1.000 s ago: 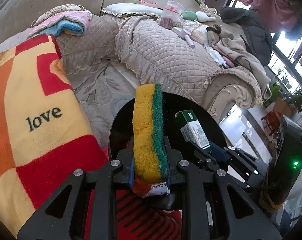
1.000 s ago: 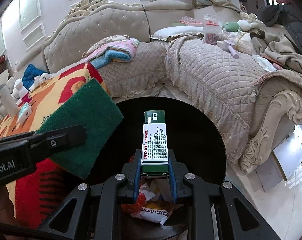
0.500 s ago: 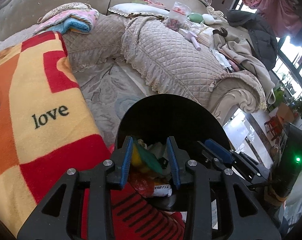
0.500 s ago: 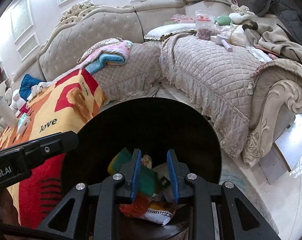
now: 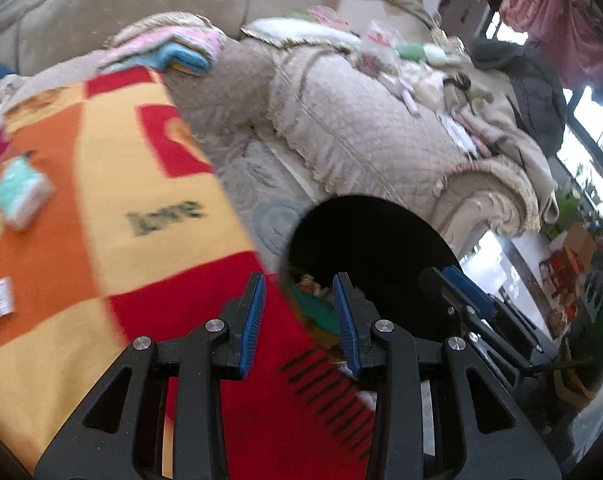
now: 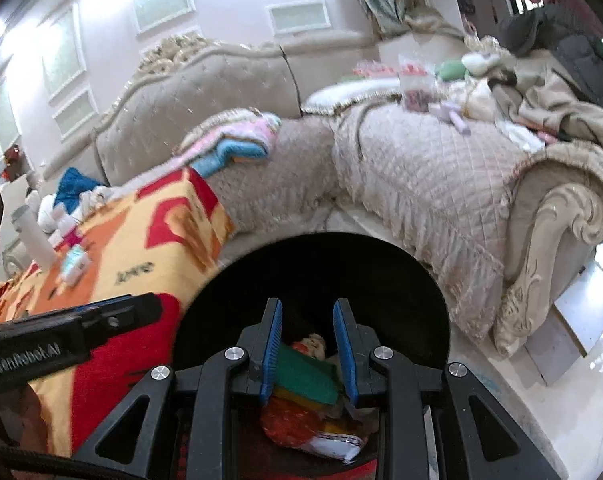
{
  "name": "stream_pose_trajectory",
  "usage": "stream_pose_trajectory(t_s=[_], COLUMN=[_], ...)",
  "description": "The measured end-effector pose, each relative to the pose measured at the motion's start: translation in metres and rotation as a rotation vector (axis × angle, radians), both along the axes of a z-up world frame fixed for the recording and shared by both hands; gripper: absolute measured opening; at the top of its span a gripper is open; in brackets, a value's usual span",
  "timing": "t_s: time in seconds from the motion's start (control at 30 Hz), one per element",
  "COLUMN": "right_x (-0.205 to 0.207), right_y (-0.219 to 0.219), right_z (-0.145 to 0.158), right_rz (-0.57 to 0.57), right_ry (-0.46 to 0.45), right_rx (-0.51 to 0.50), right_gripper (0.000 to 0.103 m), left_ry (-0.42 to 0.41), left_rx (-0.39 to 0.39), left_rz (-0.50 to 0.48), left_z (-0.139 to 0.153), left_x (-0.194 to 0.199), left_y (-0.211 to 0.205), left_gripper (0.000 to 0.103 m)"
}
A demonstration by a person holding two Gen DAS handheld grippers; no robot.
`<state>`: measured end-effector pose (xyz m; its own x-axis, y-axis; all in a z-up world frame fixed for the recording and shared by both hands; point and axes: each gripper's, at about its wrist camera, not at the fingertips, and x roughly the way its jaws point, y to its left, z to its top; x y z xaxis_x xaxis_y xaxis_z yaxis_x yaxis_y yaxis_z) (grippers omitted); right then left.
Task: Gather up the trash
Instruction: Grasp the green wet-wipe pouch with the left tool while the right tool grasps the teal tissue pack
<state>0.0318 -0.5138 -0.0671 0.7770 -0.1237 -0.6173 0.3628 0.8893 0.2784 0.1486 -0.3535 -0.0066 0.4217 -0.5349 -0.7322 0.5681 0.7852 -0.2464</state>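
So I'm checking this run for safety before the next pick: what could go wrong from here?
Two risks, judging by the views:
1. The left tongs and right tongs hang open, close together over the black bin, and could collide.
2. The left tongs sit low beside the checked blanket; reaching for the white packet could snag the fabric.

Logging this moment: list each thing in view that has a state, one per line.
left gripper: open, empty, jaws just opened.
right gripper: open, empty, jaws just opened.
black bin: uncovered, holding trash.
sponge: lying in the bin.
tissue pack: lying on the blanket.
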Motion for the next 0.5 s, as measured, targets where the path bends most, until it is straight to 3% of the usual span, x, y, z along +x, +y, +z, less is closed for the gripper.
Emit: stream_pose_trajectory(t_s=[0.07,0.1,0.17,0.33,0.5], right_x=[-0.002,-0.001,0.002,0.015,0.049], right_y=[0.014,0.024,0.045,0.100,0.152], right_z=[0.006,0.010,0.021,0.047,0.053], right_rz=[0.037,0.060,0.110,0.245,0.377], right_ry=[-0.018,-0.016,-0.015,-0.036,-0.020], right_rx=[-0.001,-0.009,-0.026,-0.021,-0.045], right_gripper=[0.046,0.046,0.046,0.047,0.051], left_ry=[-0.029,-0.036,-0.066,-0.080,0.030], left_rx=[-0.016,-0.022,-0.017,0.011,0.006], left_rz=[0.042,0.064,0.137,0.366,0.692], left_z=[0.012,0.016,0.025,0.026,0.003], left_x=[-0.001,-0.001,0.004,0.033,0.063], left_y=[0.029,0.043,0.086,0.197,0.305], left_gripper=[0.035,0.039,0.062,0.063,0.063])
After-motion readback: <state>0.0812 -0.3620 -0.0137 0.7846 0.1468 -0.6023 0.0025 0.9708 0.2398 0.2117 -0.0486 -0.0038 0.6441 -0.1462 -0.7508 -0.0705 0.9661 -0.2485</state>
